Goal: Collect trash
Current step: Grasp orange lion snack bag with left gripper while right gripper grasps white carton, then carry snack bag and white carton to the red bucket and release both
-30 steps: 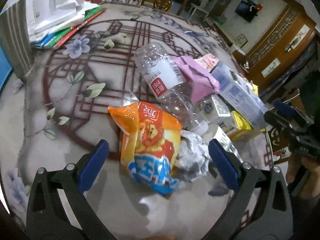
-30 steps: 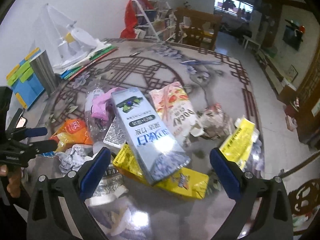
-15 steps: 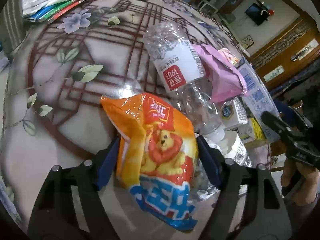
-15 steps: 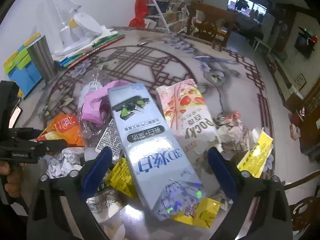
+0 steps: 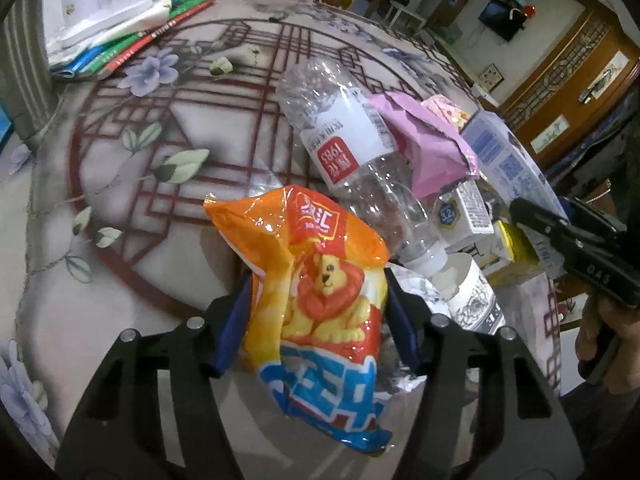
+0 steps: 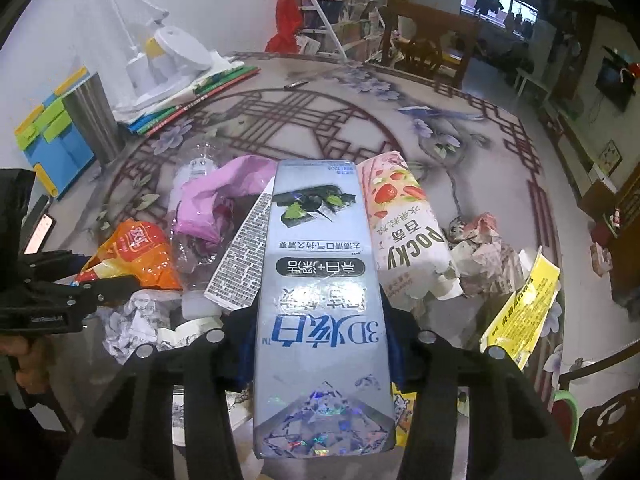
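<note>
left hand-held gripper (image 5: 318, 312) closing, pads pressing orange snack bag (image 5: 320, 292); right hand-held gripper (image 6: 316, 344) closing on toothpaste box (image 6: 320, 300).

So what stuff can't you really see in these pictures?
- Crumpled paper, left wrist view: mostly hidden behind the orange snack bag.
- Plastic bottle, right wrist view: largely covered by the pink wrapper.
- Yellow packet, right wrist view: nearly all hidden under the silver toothpaste box.
- Small white box, left wrist view: print too small to read.
</note>
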Motion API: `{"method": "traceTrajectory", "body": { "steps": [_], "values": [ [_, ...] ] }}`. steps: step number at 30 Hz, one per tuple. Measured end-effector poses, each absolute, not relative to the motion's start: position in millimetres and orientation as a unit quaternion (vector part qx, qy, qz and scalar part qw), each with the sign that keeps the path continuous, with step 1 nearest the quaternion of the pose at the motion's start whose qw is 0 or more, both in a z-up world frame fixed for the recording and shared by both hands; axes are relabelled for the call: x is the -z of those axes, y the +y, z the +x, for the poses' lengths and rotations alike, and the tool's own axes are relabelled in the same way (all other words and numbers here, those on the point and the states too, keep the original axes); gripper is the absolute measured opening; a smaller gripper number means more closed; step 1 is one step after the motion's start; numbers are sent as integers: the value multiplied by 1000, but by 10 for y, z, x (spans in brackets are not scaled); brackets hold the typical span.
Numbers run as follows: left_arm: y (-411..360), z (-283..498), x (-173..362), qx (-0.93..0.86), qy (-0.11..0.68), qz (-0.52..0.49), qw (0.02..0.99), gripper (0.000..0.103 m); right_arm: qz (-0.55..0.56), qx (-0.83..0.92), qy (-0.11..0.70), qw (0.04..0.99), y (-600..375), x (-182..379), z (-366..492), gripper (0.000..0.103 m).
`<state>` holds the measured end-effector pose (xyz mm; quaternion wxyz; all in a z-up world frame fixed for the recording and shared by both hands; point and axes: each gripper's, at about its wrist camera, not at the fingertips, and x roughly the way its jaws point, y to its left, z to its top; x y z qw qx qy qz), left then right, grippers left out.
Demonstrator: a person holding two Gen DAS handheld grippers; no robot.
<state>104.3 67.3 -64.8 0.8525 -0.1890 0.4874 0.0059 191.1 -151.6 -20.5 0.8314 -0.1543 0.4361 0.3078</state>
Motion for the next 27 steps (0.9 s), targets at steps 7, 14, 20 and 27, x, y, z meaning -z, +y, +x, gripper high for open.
{"method": "traceTrajectory", "body": {
  "steps": [7,14,20,27],
  "values": [
    [774,944,425,-30,454,-172,874,59,-133,-306,417,845,-1595,27,1810,47],
    [736,850,153,-30,431,-146,890,59,-117,-305,407,853,-1709,-143,1642,47],
    [468,798,-101,0,414,-125,901,59,-87,-290,403,864,-1951,-279,1453,47],
    [120,761,-244,37,413,-111,903,59,-55,-260,400,877,-2383,-359,1201,47]
  ]
}}
